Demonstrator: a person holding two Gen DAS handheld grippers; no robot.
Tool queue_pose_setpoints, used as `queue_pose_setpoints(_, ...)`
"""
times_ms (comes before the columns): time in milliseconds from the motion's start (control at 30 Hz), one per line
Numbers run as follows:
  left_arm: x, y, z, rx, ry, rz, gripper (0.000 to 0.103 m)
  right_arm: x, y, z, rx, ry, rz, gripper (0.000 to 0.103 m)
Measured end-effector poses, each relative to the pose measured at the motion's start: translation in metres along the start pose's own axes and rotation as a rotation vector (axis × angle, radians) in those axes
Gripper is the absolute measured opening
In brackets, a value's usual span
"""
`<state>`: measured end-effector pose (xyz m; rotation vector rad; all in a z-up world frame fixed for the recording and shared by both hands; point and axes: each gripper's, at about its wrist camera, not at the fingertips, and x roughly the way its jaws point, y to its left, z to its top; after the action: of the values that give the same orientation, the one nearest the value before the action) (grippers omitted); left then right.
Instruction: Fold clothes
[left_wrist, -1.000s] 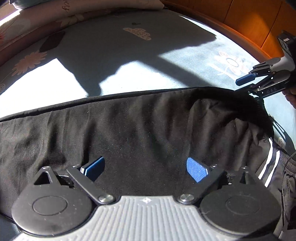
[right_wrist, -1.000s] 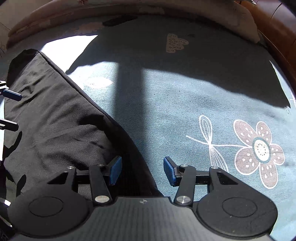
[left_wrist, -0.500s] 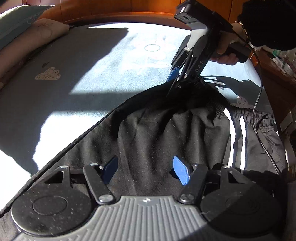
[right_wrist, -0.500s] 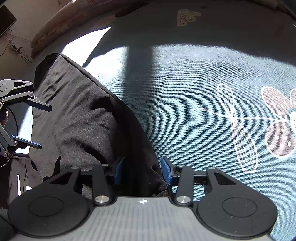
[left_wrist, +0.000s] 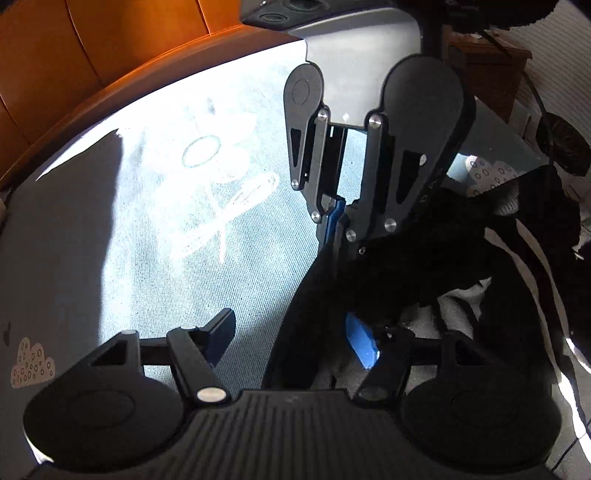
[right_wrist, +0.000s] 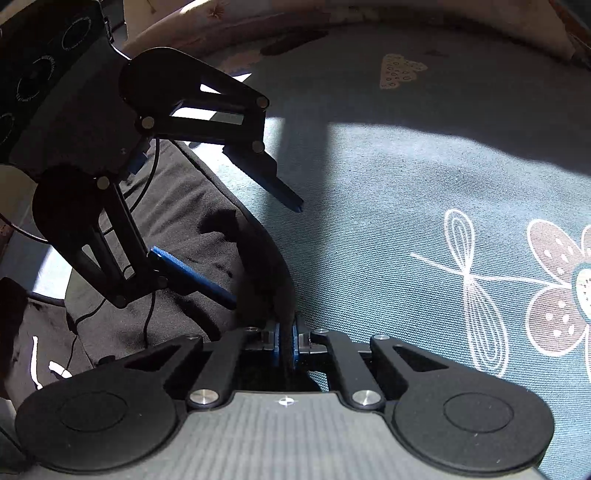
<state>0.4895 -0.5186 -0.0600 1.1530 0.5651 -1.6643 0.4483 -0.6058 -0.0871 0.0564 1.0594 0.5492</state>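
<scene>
Both tongs have swung in close since a second ago: right gripper (right_wrist: 285, 341), gaping back then, is now clamped on the edge of the black track pants (right_wrist: 192, 221), and the left gripper (left_wrist: 295, 339) has moved right up to it, fingers apart, straddling that same edge just ahead of the right one. Pants lie long and partly doubled over, white side stripes (left_wrist: 532, 266) showing off to the left gripper's right, so I'd guess mid-fold, more left. Surface is a blue floral bedsheet (right_wrist: 424, 192), sunlit, with a wooden headboard (left_wrist: 92, 59) beyond.
</scene>
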Motion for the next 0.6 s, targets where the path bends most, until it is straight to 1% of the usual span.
queue_pose_setpoints(67,0.008,0.005,0.004,0.053,0.039,-0.049,0.057,-0.006,0.01,0.002,-0.056,-0.01,-0.017,0.007)
queue_pose_setpoints(100,0.011,0.007,0.006,0.073,0.058,-0.077,0.057,-0.009,0.016,0.002,-0.09,-0.014,-0.027,0.007)
queue_pose_setpoints(133,0.013,0.01,0.009,0.074,0.073,-0.116,0.051,-0.012,0.021,0.003,-0.125,-0.018,-0.038,0.007)
queue_pose_setpoints(167,0.014,0.012,0.011,0.073,0.088,-0.156,0.042,-0.015,0.026,0.004,-0.156,-0.022,-0.047,0.007)
queue_pose_setpoints(200,0.015,0.014,0.013,0.072,0.103,-0.197,0.037,-0.018,0.03,0.004,-0.174,-0.025,-0.053,0.007)
queue_pose_setpoints(233,0.016,0.015,0.013,0.066,0.11,-0.211,0.022,-0.021,0.034,0.004,-0.192,-0.028,-0.059,0.007)
queue_pose_setpoints(267,0.016,0.015,0.014,0.06,0.115,-0.222,0.012,-0.023,0.037,0.005,-0.21,-0.031,-0.065,0.007)
queue_pose_setpoints(333,0.01,0.01,0.012,0.061,0.104,-0.224,0.006,-0.027,0.041,0.005,-0.229,-0.028,-0.076,0.007)
queue_pose_setpoints(400,0.003,0.005,0.01,0.052,0.089,-0.22,0.004,-0.03,0.043,0.004,-0.237,-0.022,-0.088,0.009)
queue_pose_setpoints(433,-0.002,0.002,0.008,0.045,0.078,-0.212,0.003,-0.03,0.042,0.003,-0.243,-0.024,-0.109,0.014)
queue_pose_setpoints(467,-0.005,0.0,0.006,0.045,0.072,-0.204,0.003,-0.031,0.042,0.003,-0.249,-0.026,-0.129,0.025)
queue_pose_setpoints(500,-0.008,-0.003,0.005,0.049,0.066,-0.196,0.003,-0.03,0.041,0.003,-0.253,-0.026,-0.142,0.034)
queue_pose_setpoints(533,-0.011,-0.006,0.004,0.047,0.058,-0.185,0.002,-0.025,0.04,0.004,-0.25,-0.014,-0.125,0.047)
queue_pose_setpoints(567,-0.013,-0.008,0.004,0.044,0.055,-0.181,0.002,-0.02,0.038,0.006,-0.247,-0.003,-0.107,0.053)
queue_pose_setpoints(600,-0.015,-0.011,0.003,0.049,0.051,-0.172,0.002,-0.015,0.037,0.008,-0.244,0.009,-0.09,0.053)
